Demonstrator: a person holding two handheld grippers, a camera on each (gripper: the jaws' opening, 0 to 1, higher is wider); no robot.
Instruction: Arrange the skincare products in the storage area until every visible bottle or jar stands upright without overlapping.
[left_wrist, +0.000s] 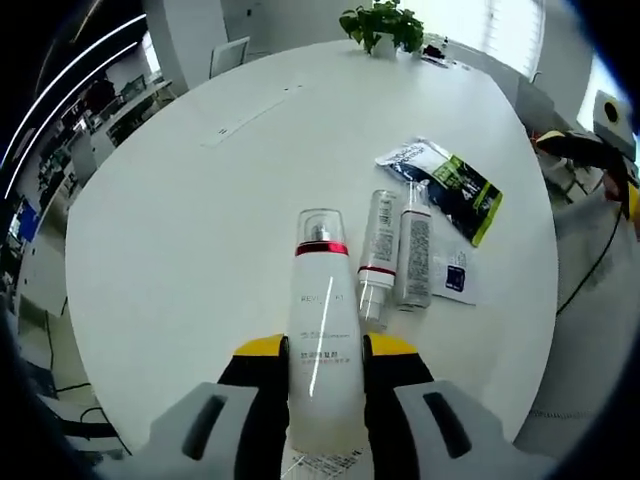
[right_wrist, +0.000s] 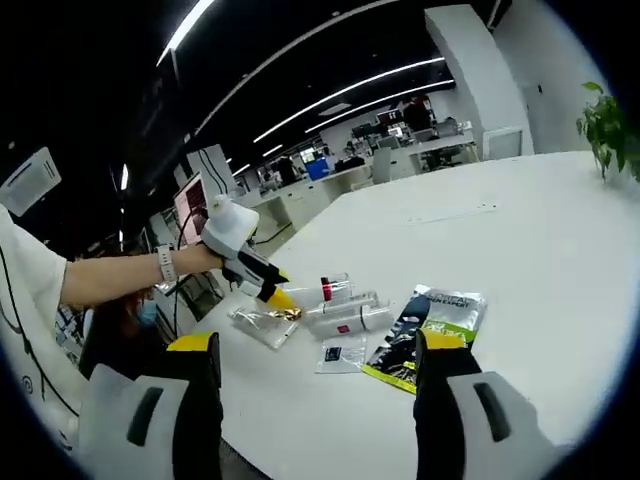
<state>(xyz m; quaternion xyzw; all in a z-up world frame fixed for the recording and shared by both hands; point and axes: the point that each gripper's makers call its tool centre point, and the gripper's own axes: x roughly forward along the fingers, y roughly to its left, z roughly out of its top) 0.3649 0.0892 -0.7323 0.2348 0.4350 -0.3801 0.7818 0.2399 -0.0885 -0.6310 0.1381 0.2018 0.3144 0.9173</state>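
White table (left_wrist: 180, 220), bottle (left_wrist: 322, 330) between left hand-held gripper (left_wrist: 324, 352)

Bare table (left_wrist: 200, 230) leftward; two lying bottles (left_wrist: 395, 250), sachets (left_wrist: 445, 185) crowding right.

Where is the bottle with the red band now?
In the left gripper view the red-banded bottle lies between the jaws of the left hand-held gripper, low at centre, left of two smaller bottles lying on the white table.
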